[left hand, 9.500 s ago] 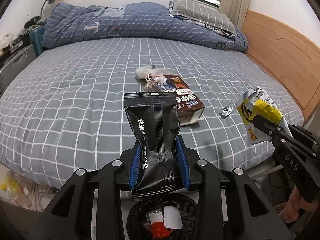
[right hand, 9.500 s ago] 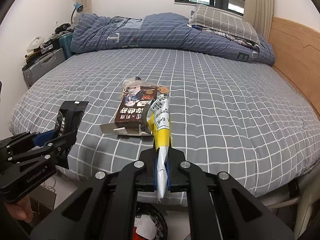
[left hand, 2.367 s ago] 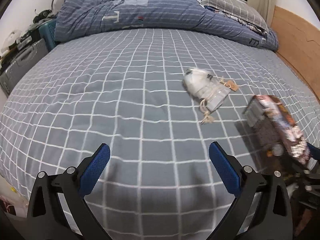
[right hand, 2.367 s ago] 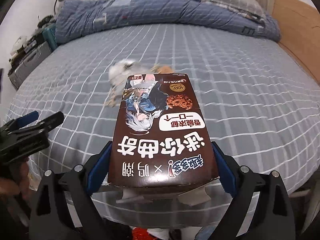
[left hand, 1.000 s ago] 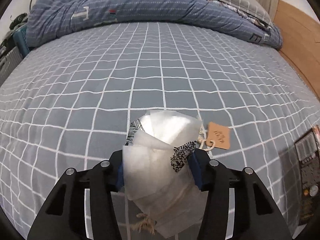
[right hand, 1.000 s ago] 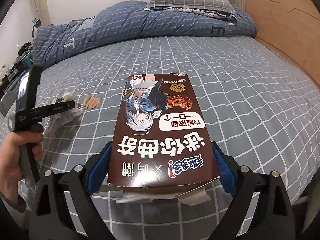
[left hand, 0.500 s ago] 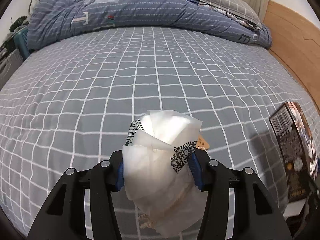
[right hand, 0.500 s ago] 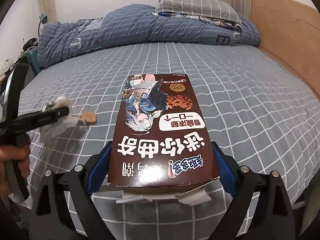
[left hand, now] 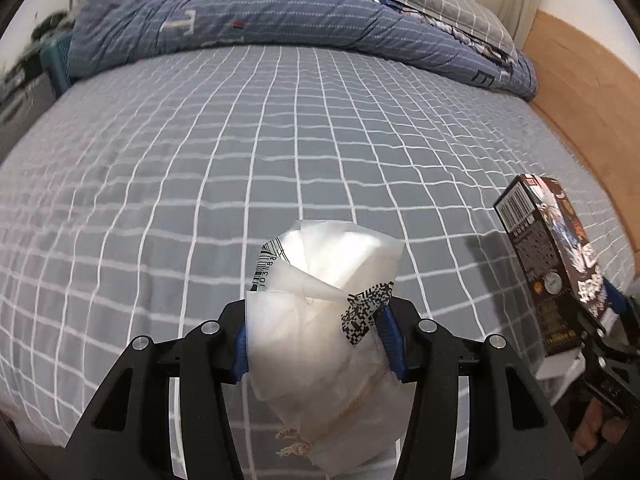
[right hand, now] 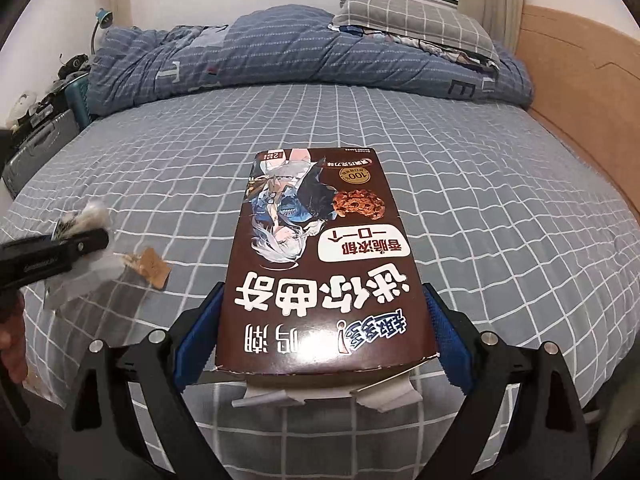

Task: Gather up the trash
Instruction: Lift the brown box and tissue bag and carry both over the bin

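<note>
My left gripper [left hand: 316, 344] is shut on a crumpled clear plastic bag [left hand: 320, 332] with barcode labels and a string, held above the near edge of the bed. In the right wrist view the bag [right hand: 86, 268] hangs from the left gripper [right hand: 80, 246] at far left, with a brown paper tag [right hand: 150, 268] dangling. My right gripper [right hand: 320, 332] is shut on a brown cookie box [right hand: 320, 256] with a cartoon figure, held flat above the bed. The box [left hand: 548, 256] shows at the right of the left wrist view.
A grey checked bedsheet [left hand: 240, 140] covers the bed. A blue striped duvet [right hand: 280, 52] and a grey checked pillow [right hand: 416, 20] lie at the far end. A wooden headboard [right hand: 580, 92] runs along the right. Suitcases and clutter [right hand: 36, 128] stand at the left.
Both grippers have drawn back toward the near edge of the bed with their loads. The bag and its tag are lifted off the sheet.
</note>
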